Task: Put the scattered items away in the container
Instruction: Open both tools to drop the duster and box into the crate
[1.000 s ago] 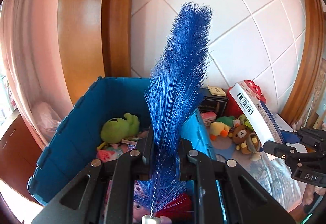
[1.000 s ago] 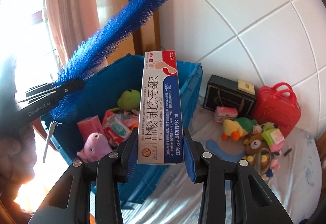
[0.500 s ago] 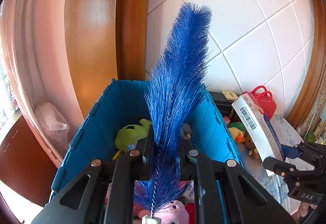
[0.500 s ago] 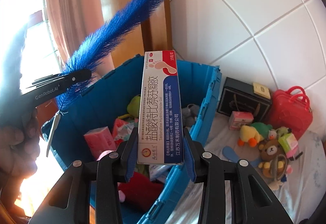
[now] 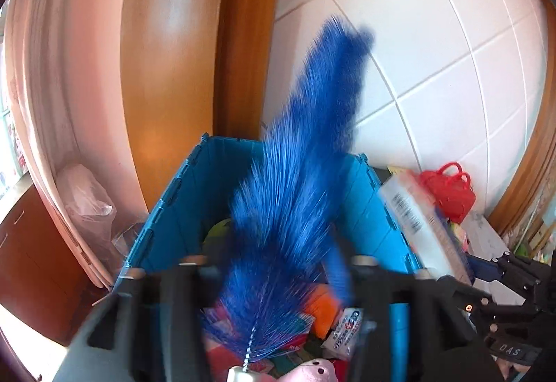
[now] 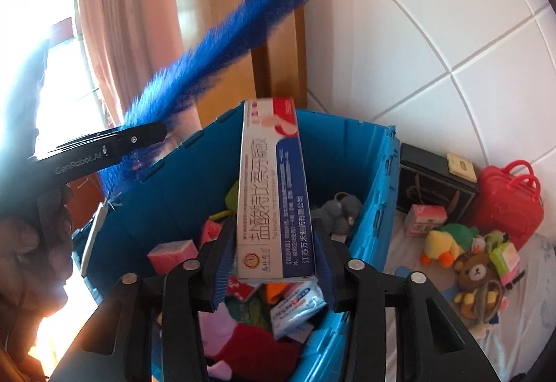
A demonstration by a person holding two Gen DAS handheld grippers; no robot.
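Readable markings, located rel. to the blue crate [image 6: 365,208]:

- Left gripper [image 6: 153,133], left of crate: white lettering "GenRobot.AI" along its side.
- Right gripper [image 5: 483,269], right of crate: "DAS" on its body, low.
- Medicine box [image 6: 274,194], over crate opening: large vertical Chinese characters "盐酸特比萘芬凝胶"; smaller line "江苏万禾制药有限公司" on blue panel. Latin line beside them too blurred to read.
- Barcode on same box, digits illegible.

Blue duster [image 5: 299,180] motion-blurred.
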